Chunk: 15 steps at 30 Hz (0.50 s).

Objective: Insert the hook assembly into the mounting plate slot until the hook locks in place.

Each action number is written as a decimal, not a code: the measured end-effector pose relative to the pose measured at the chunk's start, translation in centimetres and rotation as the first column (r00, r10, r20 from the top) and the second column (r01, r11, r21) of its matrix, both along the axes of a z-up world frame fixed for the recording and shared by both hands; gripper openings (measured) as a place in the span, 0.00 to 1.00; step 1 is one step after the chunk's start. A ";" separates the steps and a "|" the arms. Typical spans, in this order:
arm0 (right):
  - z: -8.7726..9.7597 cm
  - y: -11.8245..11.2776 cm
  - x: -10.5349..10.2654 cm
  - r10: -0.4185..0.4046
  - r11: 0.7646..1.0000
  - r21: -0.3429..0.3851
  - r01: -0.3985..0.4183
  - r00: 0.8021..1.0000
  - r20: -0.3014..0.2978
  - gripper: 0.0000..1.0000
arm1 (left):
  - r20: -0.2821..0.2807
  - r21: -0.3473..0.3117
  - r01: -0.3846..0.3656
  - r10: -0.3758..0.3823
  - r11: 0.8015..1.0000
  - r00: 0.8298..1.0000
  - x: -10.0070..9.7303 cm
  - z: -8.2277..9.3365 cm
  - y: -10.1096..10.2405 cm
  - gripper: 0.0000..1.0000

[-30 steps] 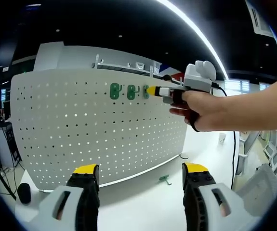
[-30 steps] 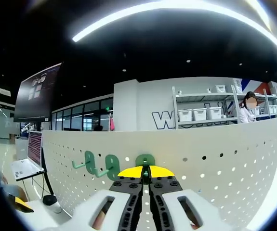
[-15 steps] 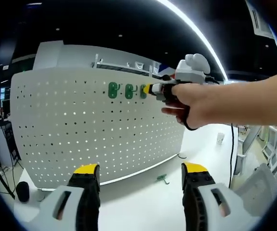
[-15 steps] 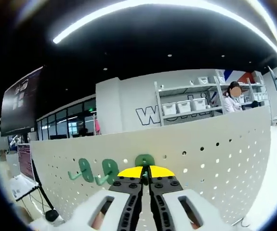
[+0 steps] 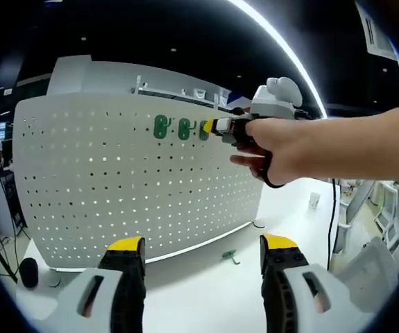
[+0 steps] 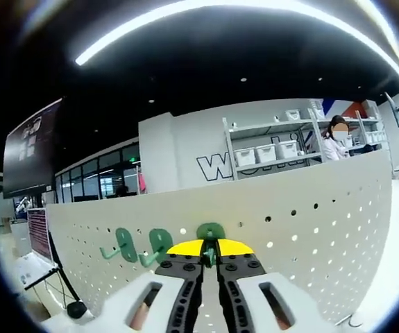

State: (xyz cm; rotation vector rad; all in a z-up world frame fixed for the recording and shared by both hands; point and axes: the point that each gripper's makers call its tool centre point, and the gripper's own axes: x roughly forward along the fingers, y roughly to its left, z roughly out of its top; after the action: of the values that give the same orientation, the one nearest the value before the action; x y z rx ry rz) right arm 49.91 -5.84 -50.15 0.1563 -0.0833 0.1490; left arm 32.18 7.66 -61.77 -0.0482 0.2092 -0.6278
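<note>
Insertion step: right tongs [image 6: 209,248] pinch the third green hook [image 6: 210,233] against the pegboard [image 6: 310,236] at mid-frame. Left tongs [image 5: 202,244] hang wide and empty at bottom of frame — next comes a firm push home until it locks.

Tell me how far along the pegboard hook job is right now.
Two green hooks already hang on the white pegboard. The right gripper, shut on a third green hook, holds it at the board's top row; locking isn't confirmed. A spare hook lies on the table below, and the left gripper is open.
</note>
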 end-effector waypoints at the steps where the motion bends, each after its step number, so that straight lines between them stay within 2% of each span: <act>1: 0.0 0.2 -0.1 0.020 1.000 -0.021 -0.020 1.000 0.000 0.07 | -0.002 -0.015 0.005 -0.005 1.000 1.000 0.0 0.1 -0.1 0.70; 6: -0.1 0.1 -0.5 0.037 0.999 -0.023 -0.037 0.999 -0.005 0.16 | -0.010 -0.004 0.023 -0.023 1.000 1.000 -0.3 -0.2 -0.8 0.70; 8: -0.3 0.3 -0.8 0.059 0.998 -0.021 -0.059 0.998 -0.002 0.18 | -0.009 -0.001 0.033 -0.033 0.999 0.999 -0.4 -0.1 -1.0 0.70; 11: -0.5 0.5 -1.0 0.106 0.994 0.018 -0.106 0.994 0.007 0.27 | -0.009 0.000 0.038 -0.038 0.999 0.999 -0.4 -0.1 -1.0 0.69; 12: -0.5 0.2 -1.1 0.106 0.994 0.007 -0.106 0.994 0.013 0.30 | -0.011 -0.002 0.037 -0.037 0.999 0.999 -0.4 -0.1 -1.0 0.69; 15: -0.9 0.3 -1.2 0.143 0.989 0.024 -0.143 0.990 0.010 0.33 | -0.013 -0.005 0.033 -0.033 0.999 0.999 -0.4 -0.1 -0.9 0.69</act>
State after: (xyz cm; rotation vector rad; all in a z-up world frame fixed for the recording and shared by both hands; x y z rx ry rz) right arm 48.69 -5.51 -51.10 0.1868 -0.0818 0.2917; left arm 31.73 6.75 -61.91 -0.0536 0.2210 -0.6613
